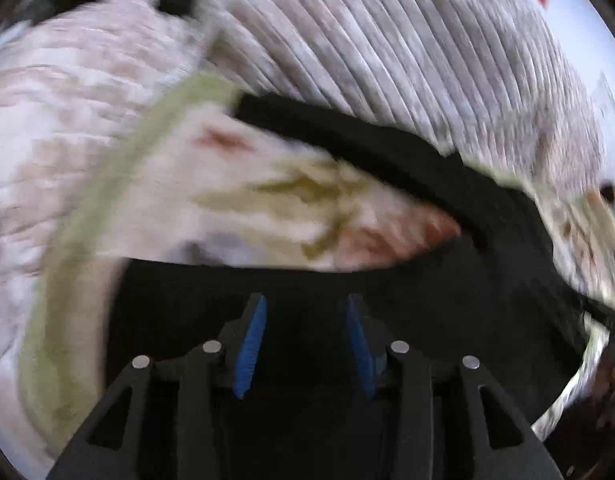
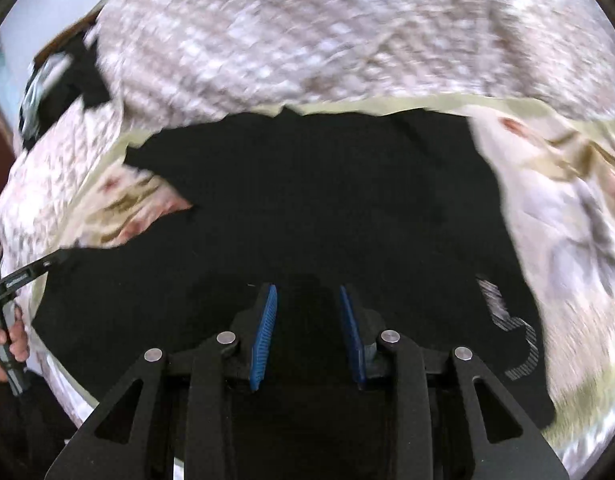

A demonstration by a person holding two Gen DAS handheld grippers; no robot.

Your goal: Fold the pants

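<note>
Both wrist views are motion-blurred. The black pants point(image 2: 307, 208) lie spread on a bed cover point(image 2: 307, 40), a pale quilted fabric with a green band and a floral patch.

Left gripper point(image 1: 305, 304): points down at the pants. The blue pads point(image 1: 251, 344) stand apart with a clear gap; dark cloth fills the view behind them, but nothing is seen pinched, so it reads as released. A strip of the pants curves away above the floral patch toward the right edge.

Right gripper point(image 2: 307, 296): also over the pants, pads apart, nothing visibly clamped between them; released. A grey striped print point(image 2: 515, 340) shows on the pants at right.

In the right wrist view, at far left, a hand point(image 2: 5, 344) grips the black handle of the other tool, whose tip reaches the pants' edge.
</note>
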